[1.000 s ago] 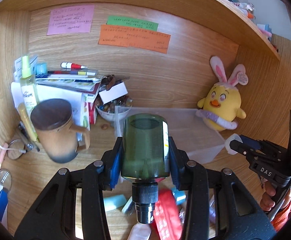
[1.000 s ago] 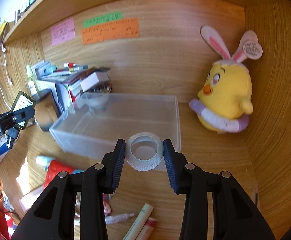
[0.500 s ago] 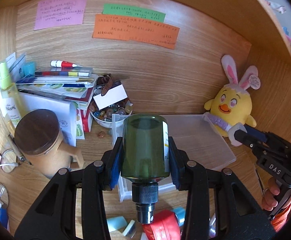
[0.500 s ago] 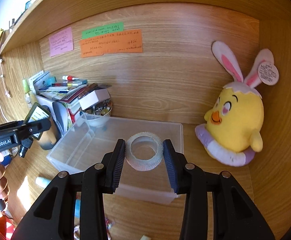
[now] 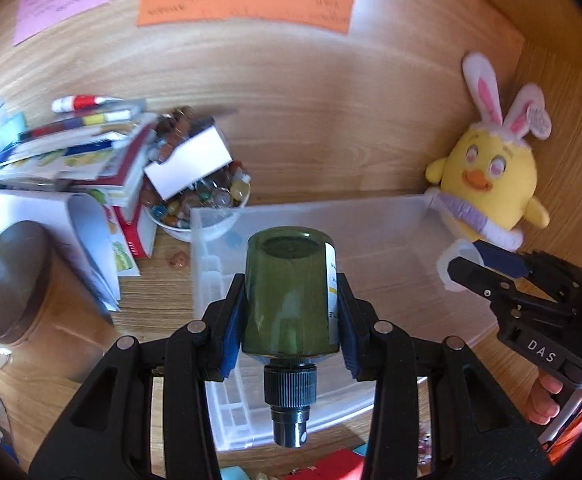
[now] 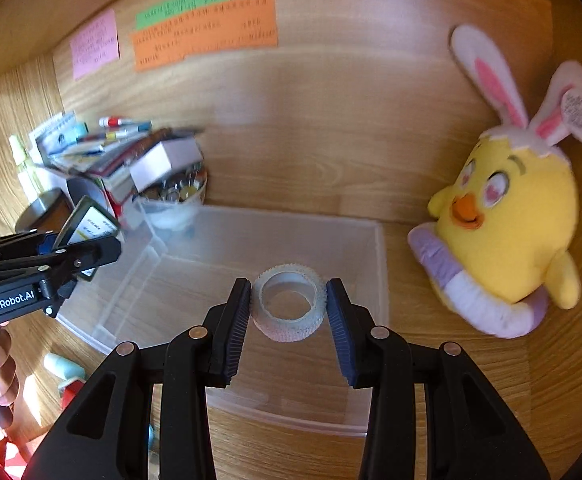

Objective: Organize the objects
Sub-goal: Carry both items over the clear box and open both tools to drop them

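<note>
Change since a second ago: both grippers have come forward over the clear plastic bin [image 6: 375, 312]; the scattered items on the desk in front have slid almost out of both views
Left gripper [image 5: 291, 304]: clamped on the green bottle [image 5: 289, 296], both pads flat against its sides
Green bottle, position: held above the bin's left half, off the desk
Green bottle, axis: long axis runs along the fingers; black screw cap [image 5: 290, 400] toward the camera, base toward the back wall
Right gripper [image 6: 289, 304]: closed to a narrow gap around the tape roll [image 6: 289, 308]; both pads meet its rim
Tape roll, position: held over the bin's open interior, near the front wall
Tape roll, axis: hole tilted up and toward the camera
Left view only: bottle's cap end; brown lidded mug [image 5: 23, 300] at far left; right gripper [image 5: 467, 268] seen side-on with a white edge of the roll at its tip
Right view only: bin's full outline and bare floor; left gripper [image 6: 91, 236] seen from the side, bottle's pale label facing out
Both views: plush chick [image 6: 511, 224] at the bin's right; bowl of beads [image 5: 199, 208] and stacked books [image 5: 75, 160] at back left; orange note [image 6: 207, 32] on the wall
</note>
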Tool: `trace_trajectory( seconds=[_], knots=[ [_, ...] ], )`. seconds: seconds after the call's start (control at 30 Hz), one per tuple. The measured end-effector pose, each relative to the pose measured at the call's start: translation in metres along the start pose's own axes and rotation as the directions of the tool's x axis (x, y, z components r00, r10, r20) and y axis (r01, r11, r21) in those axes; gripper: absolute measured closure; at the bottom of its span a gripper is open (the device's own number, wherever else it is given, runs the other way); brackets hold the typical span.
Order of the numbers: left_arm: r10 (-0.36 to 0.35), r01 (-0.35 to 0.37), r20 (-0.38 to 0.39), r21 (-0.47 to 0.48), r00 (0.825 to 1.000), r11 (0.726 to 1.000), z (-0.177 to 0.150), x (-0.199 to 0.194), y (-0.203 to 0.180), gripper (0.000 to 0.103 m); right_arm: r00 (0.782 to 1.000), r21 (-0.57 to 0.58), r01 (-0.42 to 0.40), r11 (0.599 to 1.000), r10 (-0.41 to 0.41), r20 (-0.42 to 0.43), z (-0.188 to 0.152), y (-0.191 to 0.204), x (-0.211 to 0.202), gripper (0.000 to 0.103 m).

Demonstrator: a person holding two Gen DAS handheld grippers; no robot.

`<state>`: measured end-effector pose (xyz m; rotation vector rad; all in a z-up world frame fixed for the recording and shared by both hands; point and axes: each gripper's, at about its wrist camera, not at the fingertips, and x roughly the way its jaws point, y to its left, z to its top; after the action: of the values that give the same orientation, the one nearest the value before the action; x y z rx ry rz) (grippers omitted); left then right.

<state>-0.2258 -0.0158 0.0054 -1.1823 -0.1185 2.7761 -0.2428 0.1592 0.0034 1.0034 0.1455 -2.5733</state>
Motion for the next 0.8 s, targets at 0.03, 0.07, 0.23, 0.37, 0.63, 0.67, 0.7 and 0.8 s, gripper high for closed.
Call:
trace_trajectory(
  seconds=[0.03,0.07,0.23,0.37,0.63,0.67,0.7,0.8],
  knots=[
    [0.005,-0.005,-0.017,0.016,1.000,1.000,0.000,0.006,-0.002,0.062,1.000,-0.002,-0.008,1.000,0.008,-0.018,-0.001,0.000,0.006,0.068],
    [0.004,-0.004,-0.028,0.024,1.000,1.000,0.000,0.010,-0.003,0.062,1.000,-0.004,-0.007,1.000,0.007,-0.030,-0.003,0.001,0.010,0.068],
    [0.020,-0.015,-0.089,0.061,0.996,0.998,-0.001,0.029,-0.005,0.062,0.997,-0.026,0.005,1.000,-0.007,-0.079,-0.009,0.006,0.028,0.068],
    [0.013,-0.002,-0.127,0.087,0.992,0.996,-0.002,0.037,-0.007,0.062,0.994,-0.070,0.036,0.997,-0.043,-0.101,-0.012,0.014,0.037,0.068],
    [0.025,-0.006,-0.153,0.129,0.988,0.992,-0.002,0.048,-0.007,0.062,0.991,-0.095,0.034,0.995,-0.046,-0.125,-0.013,0.021,0.044,0.067],
    [0.021,0.000,-0.156,0.132,0.988,0.991,-0.002,0.048,-0.006,0.062,0.991,-0.092,0.036,0.995,-0.048,-0.128,-0.013,0.021,0.045,0.067],
    [0.023,-0.002,-0.156,0.135,0.987,0.991,-0.002,0.049,-0.006,0.062,0.991,-0.090,0.036,0.995,-0.048,-0.128,-0.013,0.021,0.045,0.067],
    [0.027,-0.004,-0.156,0.145,0.987,0.989,-0.001,0.050,-0.007,0.062,0.990,-0.089,0.039,0.995,-0.050,-0.129,-0.013,0.021,0.045,0.067]
  ],
)
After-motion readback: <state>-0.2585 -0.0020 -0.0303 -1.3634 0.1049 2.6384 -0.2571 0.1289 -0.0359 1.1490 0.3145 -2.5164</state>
